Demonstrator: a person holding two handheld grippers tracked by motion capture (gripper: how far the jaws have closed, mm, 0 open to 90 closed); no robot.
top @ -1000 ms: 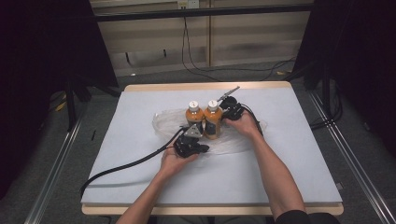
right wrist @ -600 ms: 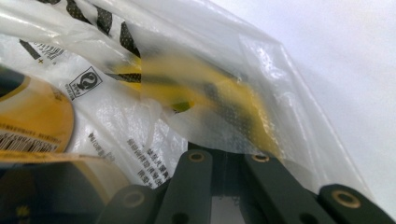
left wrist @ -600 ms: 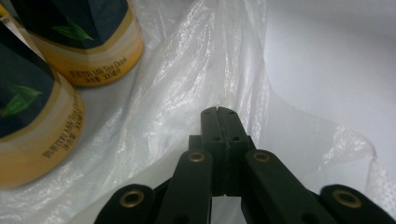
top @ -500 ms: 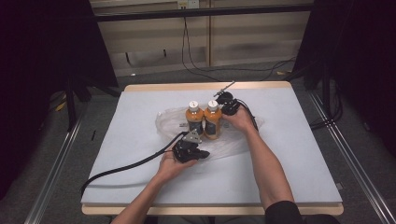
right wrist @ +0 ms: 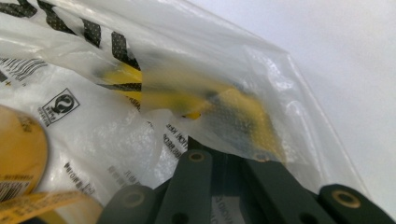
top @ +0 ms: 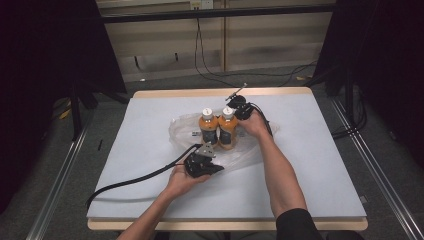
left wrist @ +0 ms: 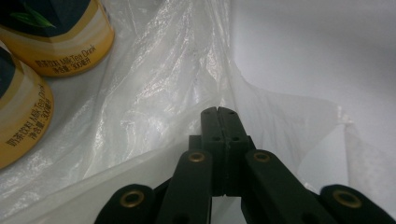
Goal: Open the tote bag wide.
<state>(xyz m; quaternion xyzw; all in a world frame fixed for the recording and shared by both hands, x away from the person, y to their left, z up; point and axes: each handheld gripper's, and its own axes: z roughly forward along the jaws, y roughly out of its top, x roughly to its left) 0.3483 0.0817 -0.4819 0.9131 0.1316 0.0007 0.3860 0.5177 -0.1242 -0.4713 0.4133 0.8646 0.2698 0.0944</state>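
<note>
White table (top: 125, 165): both forearms reach forward, left gripper (top: 212, 167) and right gripper (top: 239, 106) each clamping the plastic bag (top: 182, 131)

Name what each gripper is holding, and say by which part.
Both grip the clear plastic bag: the left gripper pinches its near edge, and the right gripper clamps its far edge beside the bottles.

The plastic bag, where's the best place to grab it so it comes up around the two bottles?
Probably by its loose rim, from opposite sides. The plastic bag lies crumpled flat around two upright bottles, so only thin film edges offer a pinch. The left gripper is shut on the near edge; the right gripper pinches film behind the bottles.
</note>
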